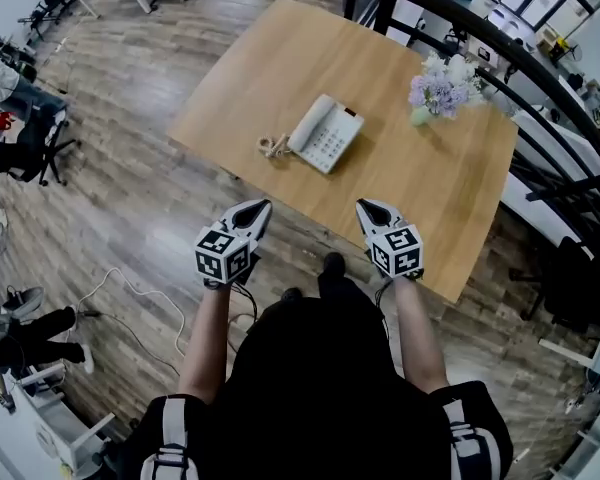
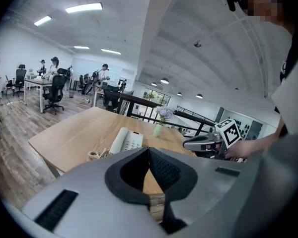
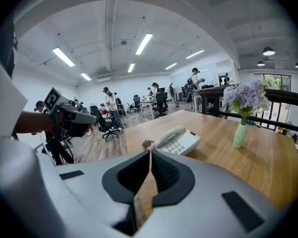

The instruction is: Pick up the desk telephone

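Two closed, empty grippers, left gripper [image 1: 261, 208] and right gripper [image 1: 365, 208], short of the desk telephone [image 1: 325, 133]: probably rigid, light, loose-handset; best gripped across its base

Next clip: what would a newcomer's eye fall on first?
A white desk telephone lies near the middle of the wooden table, its coiled cord beside it. A vase of lilac flowers stands toward the table's right edge. The left gripper and right gripper, both shut and empty, hover by the near edge.
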### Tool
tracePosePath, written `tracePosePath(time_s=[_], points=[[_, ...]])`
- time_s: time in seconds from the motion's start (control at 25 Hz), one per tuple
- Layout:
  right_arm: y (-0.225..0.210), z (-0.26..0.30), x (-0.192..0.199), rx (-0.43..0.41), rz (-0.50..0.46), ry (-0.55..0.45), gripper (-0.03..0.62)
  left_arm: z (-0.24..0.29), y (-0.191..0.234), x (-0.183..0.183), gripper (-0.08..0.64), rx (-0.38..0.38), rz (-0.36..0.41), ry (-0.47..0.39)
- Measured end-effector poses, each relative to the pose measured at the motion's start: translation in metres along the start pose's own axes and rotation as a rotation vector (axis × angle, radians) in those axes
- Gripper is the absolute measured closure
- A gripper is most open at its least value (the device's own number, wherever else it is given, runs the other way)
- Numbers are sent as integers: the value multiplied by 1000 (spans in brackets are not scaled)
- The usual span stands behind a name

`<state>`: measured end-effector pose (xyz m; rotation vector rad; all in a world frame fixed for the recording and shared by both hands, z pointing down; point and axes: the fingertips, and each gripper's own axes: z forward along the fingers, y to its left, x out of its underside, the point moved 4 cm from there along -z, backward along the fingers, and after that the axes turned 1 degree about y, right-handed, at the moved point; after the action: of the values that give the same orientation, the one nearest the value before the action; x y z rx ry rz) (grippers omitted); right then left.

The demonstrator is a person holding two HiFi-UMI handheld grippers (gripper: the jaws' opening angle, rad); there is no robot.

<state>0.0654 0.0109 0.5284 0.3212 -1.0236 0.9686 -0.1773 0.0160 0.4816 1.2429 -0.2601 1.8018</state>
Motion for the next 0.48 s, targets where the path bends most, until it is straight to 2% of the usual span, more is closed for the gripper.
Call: tracePosePath(time_s=[0.2, 0.48], points=[[-21, 11, -11, -42, -26, 9, 565, 19, -2, -10, 538, -34, -20, 2], [-63, 16, -18, -57, -26, 14, 566, 50, -8, -24, 538, -57, -24, -1]])
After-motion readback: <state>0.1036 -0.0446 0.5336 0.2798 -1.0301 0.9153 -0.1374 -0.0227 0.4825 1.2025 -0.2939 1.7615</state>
